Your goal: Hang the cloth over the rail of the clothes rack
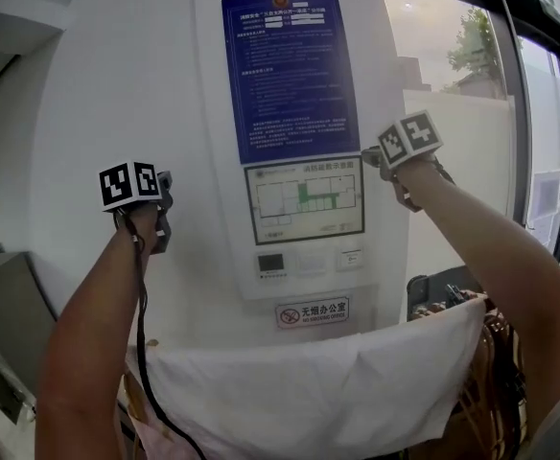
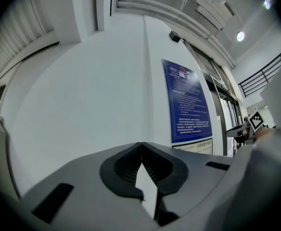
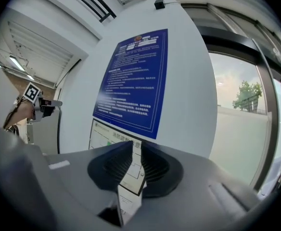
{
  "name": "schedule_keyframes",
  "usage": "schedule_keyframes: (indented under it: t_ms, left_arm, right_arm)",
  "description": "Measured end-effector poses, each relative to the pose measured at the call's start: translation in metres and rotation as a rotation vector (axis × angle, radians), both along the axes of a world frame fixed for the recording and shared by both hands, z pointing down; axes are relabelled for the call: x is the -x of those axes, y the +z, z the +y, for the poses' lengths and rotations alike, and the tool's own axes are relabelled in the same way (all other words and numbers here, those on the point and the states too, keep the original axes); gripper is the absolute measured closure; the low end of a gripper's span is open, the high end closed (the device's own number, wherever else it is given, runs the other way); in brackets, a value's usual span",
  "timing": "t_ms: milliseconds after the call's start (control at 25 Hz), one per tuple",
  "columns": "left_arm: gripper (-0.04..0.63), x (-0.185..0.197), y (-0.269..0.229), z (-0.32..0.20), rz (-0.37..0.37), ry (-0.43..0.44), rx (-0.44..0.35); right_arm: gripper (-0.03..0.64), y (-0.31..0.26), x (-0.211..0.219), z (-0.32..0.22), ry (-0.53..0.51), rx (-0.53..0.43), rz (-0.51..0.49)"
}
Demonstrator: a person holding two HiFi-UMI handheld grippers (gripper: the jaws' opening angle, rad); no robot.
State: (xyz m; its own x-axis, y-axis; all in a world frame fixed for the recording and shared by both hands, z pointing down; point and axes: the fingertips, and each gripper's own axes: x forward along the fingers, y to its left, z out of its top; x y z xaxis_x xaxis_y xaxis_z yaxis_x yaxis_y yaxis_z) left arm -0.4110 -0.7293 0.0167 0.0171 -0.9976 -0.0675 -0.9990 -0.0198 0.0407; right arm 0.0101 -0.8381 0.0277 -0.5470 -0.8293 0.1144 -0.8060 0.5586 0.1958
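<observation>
cloth (image 1: 328,391) lies draped, spread wide; rail beneath hidden. your left gripper (image 2: 141,144) and right gripper (image 3: 133,146): fingers closed, empty, held high. hanging looks done.

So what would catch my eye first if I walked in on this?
Most likely the big blue poster on the white wall, with a floor plan just under it. The left gripper and right gripper are held up on either side of it, both shut and empty. Below them hangs a white cloth, spread wide.
</observation>
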Motion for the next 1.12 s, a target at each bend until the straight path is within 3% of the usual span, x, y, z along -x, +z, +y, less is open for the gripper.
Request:
schedule_keyframes:
  t_ms: [80,360,560,840,1120]
  left_arm:
    - [0.588,-0.011,-0.008,0.02,-0.007,0.009,-0.02]
    - [0.589,-0.062,-0.007,0.097,-0.018,0.059,-0.037]
    - [0.589,-0.093,0.016,0.142,-0.03,0.108,-0.014]
    - [0.589,-0.109,0.065,0.202,-0.049,0.177,0.025]
    - [0.589,-0.099,0.114,0.261,-0.076,0.178,0.074]
  right_arm:
    - [0.614,-0.006,0.002,0.023,-0.026,-0.014,0.014]
    - [0.615,-0.003,0.001,0.109,-0.146,-0.019,-0.027]
    - [0.615,0.025,-0.001,0.179,-0.19,-0.001,0.002]
    - [0.615,0.083,-0.028,0.255,-0.106,0.054,-0.001]
    - [0.615,0.127,-0.057,0.305,0.003,0.03,0.052]
